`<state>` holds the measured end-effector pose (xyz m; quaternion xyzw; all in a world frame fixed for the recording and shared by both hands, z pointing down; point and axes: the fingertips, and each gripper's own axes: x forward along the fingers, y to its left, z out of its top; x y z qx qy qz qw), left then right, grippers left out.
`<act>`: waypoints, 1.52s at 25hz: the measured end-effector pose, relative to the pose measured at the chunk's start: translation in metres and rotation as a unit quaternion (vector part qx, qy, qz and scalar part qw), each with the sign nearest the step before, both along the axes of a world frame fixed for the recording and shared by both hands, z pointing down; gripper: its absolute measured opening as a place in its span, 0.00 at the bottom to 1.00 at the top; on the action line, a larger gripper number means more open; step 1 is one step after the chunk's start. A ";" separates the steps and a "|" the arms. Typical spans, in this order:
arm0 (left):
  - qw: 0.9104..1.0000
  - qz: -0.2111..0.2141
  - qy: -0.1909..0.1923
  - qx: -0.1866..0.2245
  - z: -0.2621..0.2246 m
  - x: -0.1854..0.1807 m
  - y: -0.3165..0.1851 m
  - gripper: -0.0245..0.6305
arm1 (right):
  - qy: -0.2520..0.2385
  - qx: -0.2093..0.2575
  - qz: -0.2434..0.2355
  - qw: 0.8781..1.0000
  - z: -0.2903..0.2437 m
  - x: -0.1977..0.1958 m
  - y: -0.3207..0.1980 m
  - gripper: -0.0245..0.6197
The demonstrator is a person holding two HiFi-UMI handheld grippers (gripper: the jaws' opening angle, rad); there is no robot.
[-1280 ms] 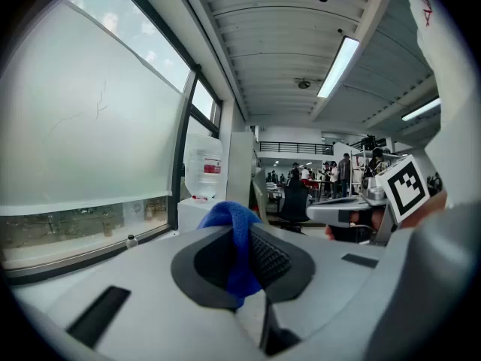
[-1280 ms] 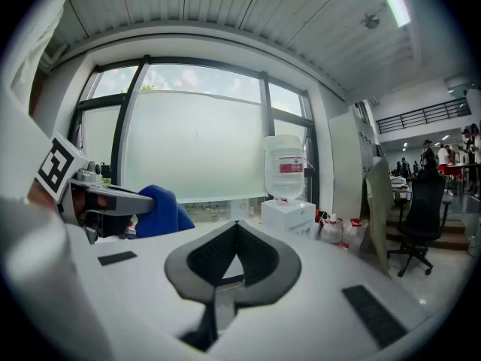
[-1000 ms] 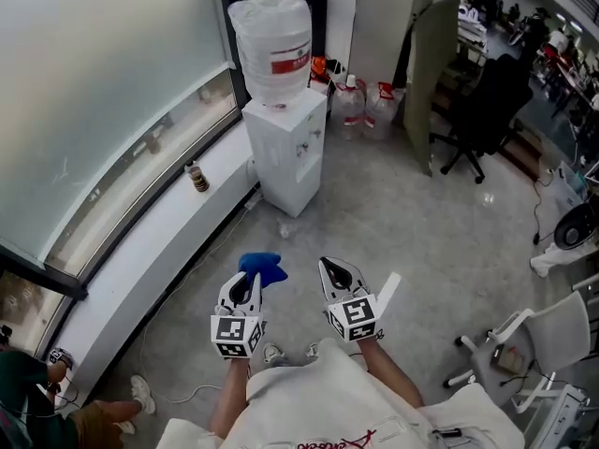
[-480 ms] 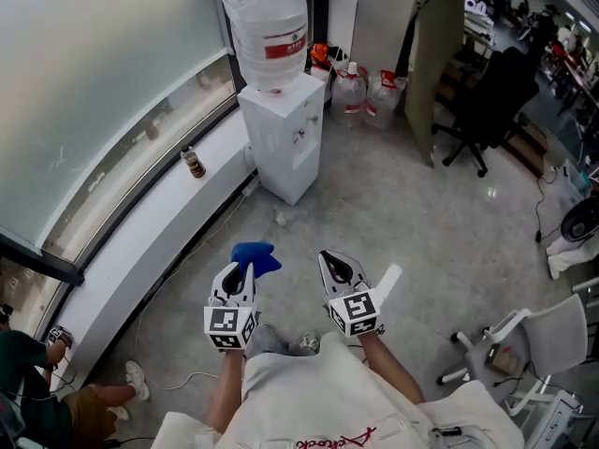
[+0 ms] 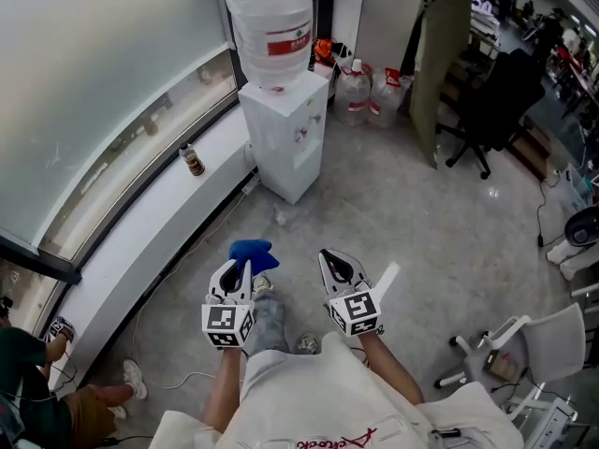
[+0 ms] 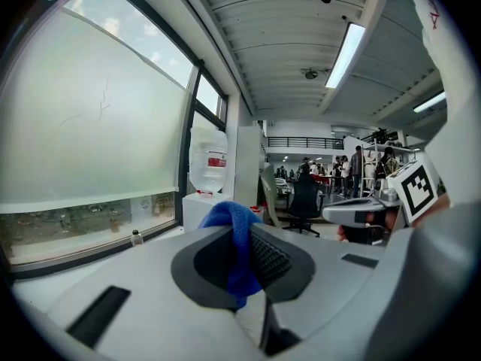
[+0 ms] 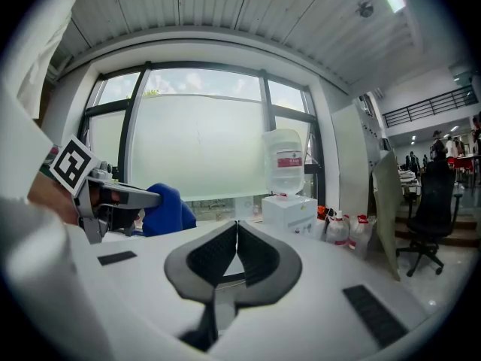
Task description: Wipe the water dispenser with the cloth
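The white water dispenser (image 5: 286,137) stands on the floor by the window ledge, a clear bottle with a red label on top; it also shows far off as the dispenser (image 6: 201,205) and the dispenser (image 7: 288,209). My left gripper (image 5: 241,267) is shut on a blue cloth (image 5: 251,250), which bunches out past its tips; the cloth (image 6: 234,254) is pinched between the jaws and the cloth (image 7: 165,209) shows from the side. My right gripper (image 5: 337,267) is shut with nothing in it. Both are held low, well short of the dispenser.
A white window ledge (image 5: 140,251) runs along the left with a small brown bottle (image 5: 193,161) on it. Water jugs (image 5: 367,94) sit behind the dispenser. A black office chair (image 5: 487,120) and a white chair (image 5: 524,344) stand to the right. Someone's legs (image 5: 84,410) show bottom left.
The view has shifted slightly as the person steps forward; a knee now shows between the grippers. Both grippers keep their hold and spacing.
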<state>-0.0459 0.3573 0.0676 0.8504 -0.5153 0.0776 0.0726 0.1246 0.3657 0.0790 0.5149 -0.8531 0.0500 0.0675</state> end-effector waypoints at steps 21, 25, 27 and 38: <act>0.999 0.030 0.008 -0.008 0.033 -0.046 -0.292 0.09 | 0.025 -0.031 -0.020 0.999 0.028 -0.077 -0.284 0.06; 0.999 0.034 0.005 -0.012 0.041 -0.062 -0.352 0.09 | 0.027 -0.046 -0.025 0.998 0.040 -0.102 -0.341 0.06; 0.999 0.031 0.004 -0.012 0.054 -0.071 -0.379 0.09 | 0.029 -0.055 -0.027 0.998 0.053 -0.112 -0.366 0.06; 0.999 0.031 0.006 -0.043 0.175 -0.097 -0.466 0.09 | 0.032 -0.094 -0.035 0.995 0.158 -0.139 -0.449 0.06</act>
